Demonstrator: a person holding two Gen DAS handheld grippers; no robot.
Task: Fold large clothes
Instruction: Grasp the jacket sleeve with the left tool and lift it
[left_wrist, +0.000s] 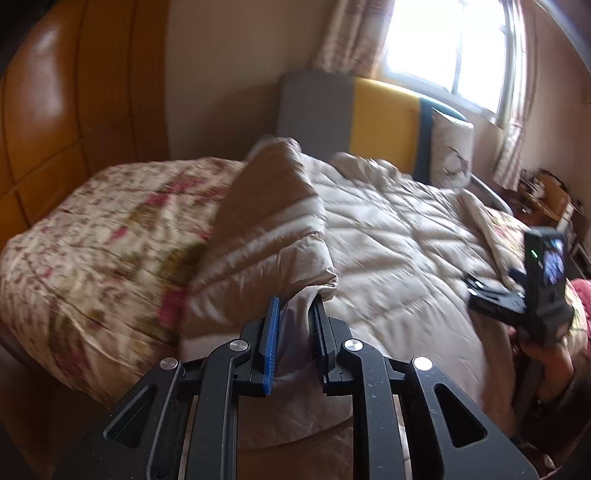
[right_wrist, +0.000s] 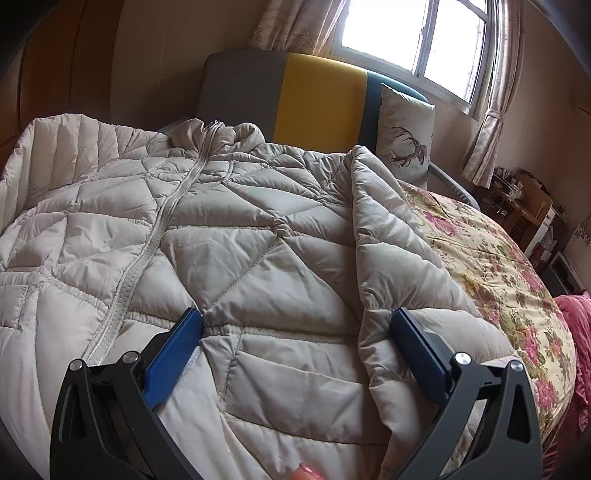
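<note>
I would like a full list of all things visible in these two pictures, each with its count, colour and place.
jacket: one, beige quilted, zipped, spread front up on the bed; one sleeve pinched and lifted by the left gripper
bedspread: one, cream with pink flowers, under the jacket
headboard: one, grey, yellow and dark blue, at the far end of the bed
pillow: one, white with a deer drawing, against the headboard
window: one, bright, behind the headboard
curtains: pale patterned, beside the window
wardrobe: one, orange-brown wood, on the left
left gripper: shut on the sleeve
right gripper: open, over the jacket body
</note>
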